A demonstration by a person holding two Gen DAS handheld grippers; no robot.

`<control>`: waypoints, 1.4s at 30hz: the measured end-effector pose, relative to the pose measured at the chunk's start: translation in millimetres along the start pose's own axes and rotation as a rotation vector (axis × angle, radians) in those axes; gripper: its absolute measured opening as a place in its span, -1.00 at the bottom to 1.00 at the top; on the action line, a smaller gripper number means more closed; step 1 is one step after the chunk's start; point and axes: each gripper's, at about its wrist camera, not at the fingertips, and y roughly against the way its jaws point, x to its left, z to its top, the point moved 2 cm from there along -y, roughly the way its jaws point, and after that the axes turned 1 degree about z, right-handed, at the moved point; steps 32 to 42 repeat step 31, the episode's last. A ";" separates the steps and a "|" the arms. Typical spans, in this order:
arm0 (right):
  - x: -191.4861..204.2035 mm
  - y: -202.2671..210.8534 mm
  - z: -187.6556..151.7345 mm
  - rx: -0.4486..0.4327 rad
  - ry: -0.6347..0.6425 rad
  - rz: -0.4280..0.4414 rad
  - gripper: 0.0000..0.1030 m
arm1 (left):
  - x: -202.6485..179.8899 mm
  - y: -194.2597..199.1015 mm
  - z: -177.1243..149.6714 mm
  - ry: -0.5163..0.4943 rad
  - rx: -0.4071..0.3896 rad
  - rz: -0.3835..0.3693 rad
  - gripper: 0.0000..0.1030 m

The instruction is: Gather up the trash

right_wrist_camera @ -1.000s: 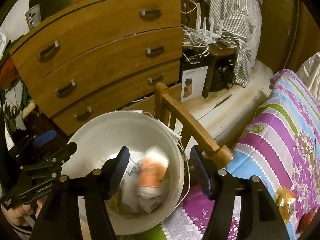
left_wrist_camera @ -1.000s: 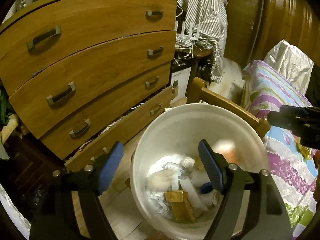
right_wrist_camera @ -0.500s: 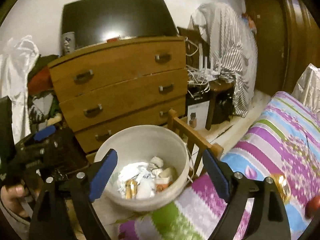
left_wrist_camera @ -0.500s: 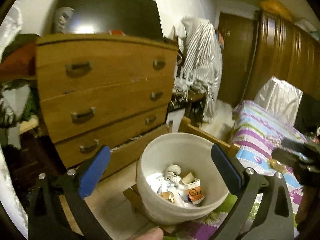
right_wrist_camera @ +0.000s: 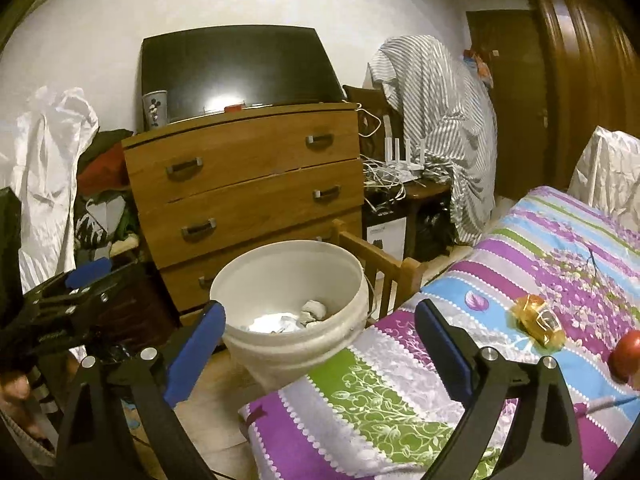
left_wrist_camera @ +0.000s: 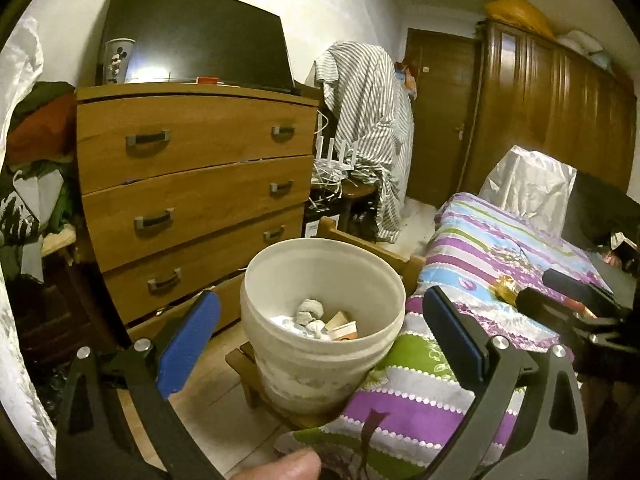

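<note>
A white bucket [left_wrist_camera: 276, 356] stands on a low wooden stool beside the bed, with crumpled paper and a paper cup [left_wrist_camera: 344, 330] inside; it also shows in the right wrist view [right_wrist_camera: 296, 344]. My left gripper [left_wrist_camera: 320, 332] is open and empty, held back from the bucket. My right gripper [right_wrist_camera: 320, 344] is open and empty, above the bed's corner. A crumpled golden wrapper [right_wrist_camera: 538, 320] lies on the striped bedspread [right_wrist_camera: 400, 392], right of my right gripper. A red round object [right_wrist_camera: 626, 354] lies further right at the frame edge.
A wooden chest of drawers [left_wrist_camera: 192, 200] with a dark TV [left_wrist_camera: 192, 36] on top stands behind the bucket. A striped cloth [left_wrist_camera: 368, 120] hangs over a chair. A dark wardrobe [left_wrist_camera: 552, 120] and door are at the back right. A silver bag [left_wrist_camera: 528, 188] sits on the bed.
Both grippers have pulled up and back from over the bucket. The bucket now looks smaller and lower, and the cup dropped from the right gripper lies inside.
</note>
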 end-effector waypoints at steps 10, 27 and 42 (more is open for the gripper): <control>1.5 4.5 9.4 -0.004 0.006 0.001 0.85 | -3.9 6.8 -0.4 -0.009 0.013 -0.006 0.89; 5.3 -7.2 14.5 0.005 0.001 0.000 0.86 | -3.3 -2.6 -0.4 -0.002 0.037 0.027 0.90; 6.4 -7.2 13.4 0.007 0.003 0.001 0.87 | -2.7 -3.4 -0.5 -0.001 0.040 0.028 0.89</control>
